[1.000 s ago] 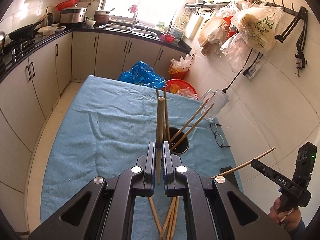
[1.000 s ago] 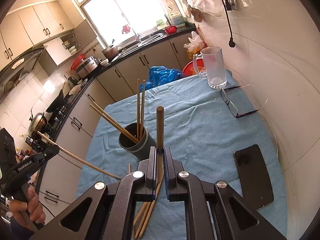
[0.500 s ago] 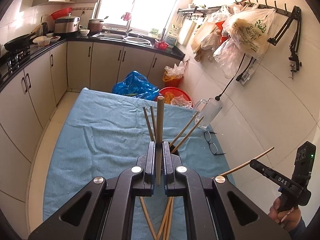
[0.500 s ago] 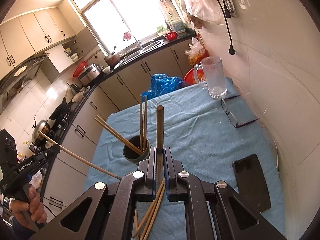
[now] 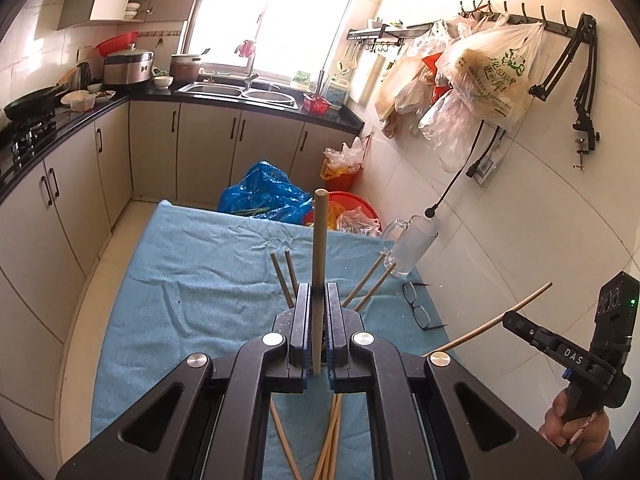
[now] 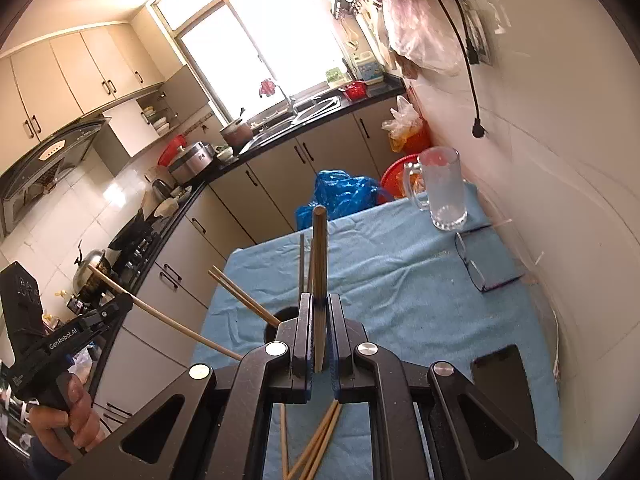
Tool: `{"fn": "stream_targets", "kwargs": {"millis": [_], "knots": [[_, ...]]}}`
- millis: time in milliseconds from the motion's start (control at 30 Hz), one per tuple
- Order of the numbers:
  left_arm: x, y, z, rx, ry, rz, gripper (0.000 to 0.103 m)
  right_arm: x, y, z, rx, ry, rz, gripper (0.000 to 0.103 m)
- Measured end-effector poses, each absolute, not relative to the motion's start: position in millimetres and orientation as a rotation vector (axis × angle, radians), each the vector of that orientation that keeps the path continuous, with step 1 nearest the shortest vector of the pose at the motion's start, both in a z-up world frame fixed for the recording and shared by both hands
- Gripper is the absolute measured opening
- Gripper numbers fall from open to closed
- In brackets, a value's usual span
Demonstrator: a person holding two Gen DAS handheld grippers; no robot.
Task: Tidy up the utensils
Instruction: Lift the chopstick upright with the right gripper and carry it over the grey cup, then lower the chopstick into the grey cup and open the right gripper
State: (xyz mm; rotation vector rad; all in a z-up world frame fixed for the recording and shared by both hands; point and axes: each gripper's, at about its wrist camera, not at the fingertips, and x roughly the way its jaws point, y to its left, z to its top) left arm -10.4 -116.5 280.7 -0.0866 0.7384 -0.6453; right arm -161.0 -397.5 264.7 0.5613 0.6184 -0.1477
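My left gripper (image 5: 318,292) is shut on a wooden chopstick (image 5: 319,248) that points forward. My right gripper (image 6: 319,300) is shut on another chopstick (image 6: 319,256). Both hover above the blue cloth. A dark round holder (image 6: 280,322) with several chopsticks (image 6: 244,300) leaning in it sits just ahead of and below the right gripper; in the left wrist view only the chopstick tips (image 5: 284,276) show beside the jaws. Loose chopsticks (image 6: 316,444) lie on the cloth under the right gripper, and also under the left one (image 5: 328,440).
A glass mug (image 6: 442,194) stands at the table's far right, with folded glasses (image 6: 480,272) and a black phone (image 6: 504,376) along the wall side. A blue bag (image 5: 264,196) and red baskets sit beyond the far edge. Cabinets line the left.
Both grippers have risen and tilted up with their chopsticks. The holder has slid lower in both views and is mostly hidden behind the jaws.
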Motion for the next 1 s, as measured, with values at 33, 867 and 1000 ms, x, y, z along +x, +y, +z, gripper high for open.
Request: {"fn": "stream_targets", "kwargs": {"millis": [33, 867, 1000], "knots": [[-9.1, -118.1, 282.1, -0.086, 0.736, -0.645, 0.005, -158.8, -397.4, 267.0, 0.560, 0.615, -0.145, 0.007], [39.1, -155.0, 249.1, -0.082, 0.781, -0.585, 0.005, -55.2, -395.0, 254.6, 0.535, 0.664, -0.109, 0.007], [43.4, -158.6, 233.4, -0.071, 0.806, -0.579, 0.005, -41.2, -393.0, 232.8, 0.529, 0.717, -0.106, 0.007]]}}
